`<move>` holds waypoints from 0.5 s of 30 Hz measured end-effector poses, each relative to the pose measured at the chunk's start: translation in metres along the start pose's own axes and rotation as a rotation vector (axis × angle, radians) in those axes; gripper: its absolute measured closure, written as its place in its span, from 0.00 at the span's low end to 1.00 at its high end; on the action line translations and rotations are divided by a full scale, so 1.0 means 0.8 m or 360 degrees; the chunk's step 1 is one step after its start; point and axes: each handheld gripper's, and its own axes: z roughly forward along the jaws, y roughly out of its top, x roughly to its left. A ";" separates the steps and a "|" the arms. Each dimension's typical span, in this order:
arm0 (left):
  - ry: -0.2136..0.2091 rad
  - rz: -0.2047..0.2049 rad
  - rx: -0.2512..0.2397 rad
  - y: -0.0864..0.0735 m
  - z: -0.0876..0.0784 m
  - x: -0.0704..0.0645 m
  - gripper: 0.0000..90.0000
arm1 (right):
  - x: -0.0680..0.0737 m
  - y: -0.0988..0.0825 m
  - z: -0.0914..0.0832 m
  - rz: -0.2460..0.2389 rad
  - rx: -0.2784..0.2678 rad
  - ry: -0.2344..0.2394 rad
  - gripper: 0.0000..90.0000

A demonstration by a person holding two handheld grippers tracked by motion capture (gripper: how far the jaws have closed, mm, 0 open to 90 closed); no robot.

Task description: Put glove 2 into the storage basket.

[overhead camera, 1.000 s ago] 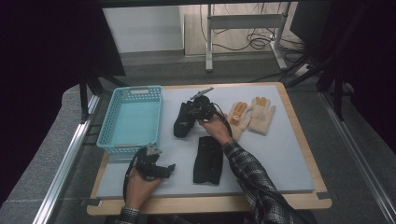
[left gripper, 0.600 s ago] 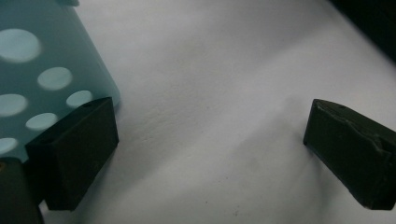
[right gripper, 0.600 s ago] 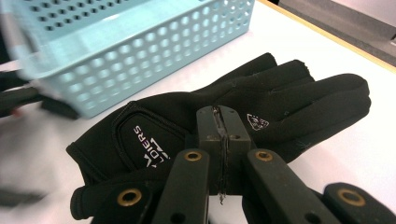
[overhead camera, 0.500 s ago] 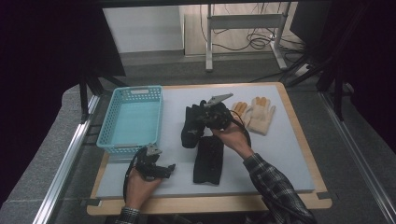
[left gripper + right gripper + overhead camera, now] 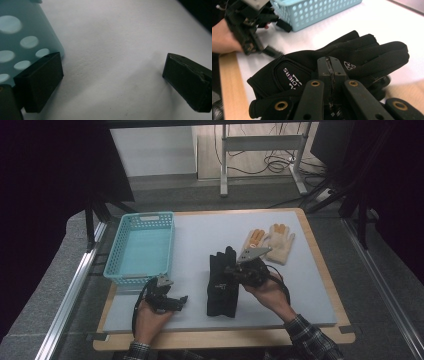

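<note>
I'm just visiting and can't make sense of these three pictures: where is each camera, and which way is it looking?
High view: fixed above the person's side, looking forward and down on the table; both forearms enter from below.
Left gripper view: rides the left gripper, aimed down at the white tabletop beside the blue basket; its jaws stand apart.
Right gripper view: rides the right gripper, looking across the black glove; its jaws are pressed together.
Shared: the basket shows in all three; the right gripper view also catches the left hand.
</note>
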 end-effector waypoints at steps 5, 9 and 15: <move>0.0002 0.0005 0.0000 0.000 0.000 0.000 0.04 | 0.008 -0.024 0.002 0.0065 -0.0023 -0.0059 0.98; 0.0002 0.0011 0.0006 0.000 0.000 0.001 0.04 | 0.009 -0.034 0.009 0.0110 -0.0058 -0.0075 0.98; 0.0002 0.0002 0.0000 0.000 0.000 0.000 0.04 | 0.006 -0.049 0.028 0.0118 0.0021 -0.0079 0.88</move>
